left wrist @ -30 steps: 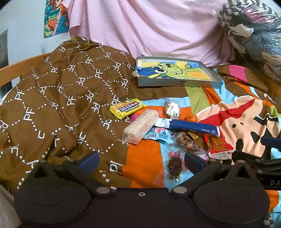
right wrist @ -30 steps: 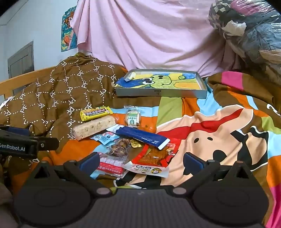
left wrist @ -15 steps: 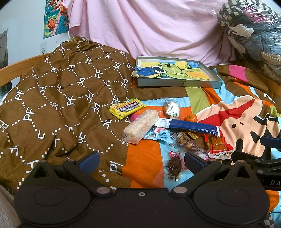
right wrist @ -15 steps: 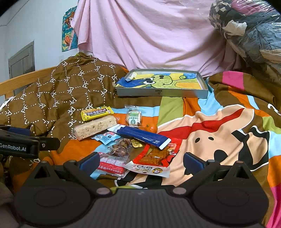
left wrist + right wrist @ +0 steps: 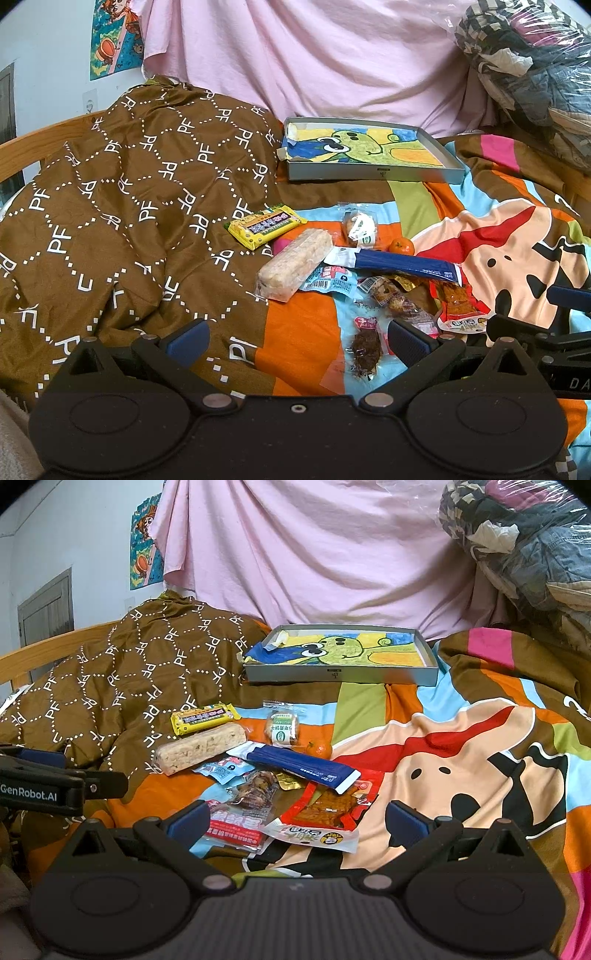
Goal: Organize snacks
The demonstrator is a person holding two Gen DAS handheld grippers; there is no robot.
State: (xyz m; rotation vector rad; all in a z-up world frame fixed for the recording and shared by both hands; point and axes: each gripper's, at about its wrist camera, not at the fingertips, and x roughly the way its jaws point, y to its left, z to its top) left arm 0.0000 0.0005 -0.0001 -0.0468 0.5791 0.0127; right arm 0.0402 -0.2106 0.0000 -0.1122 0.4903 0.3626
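Note:
Several snacks lie on the bed: a yellow packet (image 5: 266,226), a pale rice bar (image 5: 295,263), a long blue packet (image 5: 400,263), a small round cake in clear wrap (image 5: 360,229), a tangerine (image 5: 402,246), a red packet (image 5: 327,808) and a dark dried-fruit pack (image 5: 365,350). A shallow grey tray (image 5: 373,172) with a cartoon lining stands behind them, with nothing in it. My left gripper (image 5: 297,341) is open and empty, near the dried-fruit pack. My right gripper (image 5: 295,825) is open and empty, over the red packet.
A brown patterned quilt (image 5: 129,206) is heaped on the left. A colourful cartoon sheet (image 5: 480,757) covers the right side. A wooden bed rail (image 5: 55,650) runs along the left. Bagged clothes (image 5: 524,539) are piled at the back right. A pink cloth (image 5: 314,55) hangs behind.

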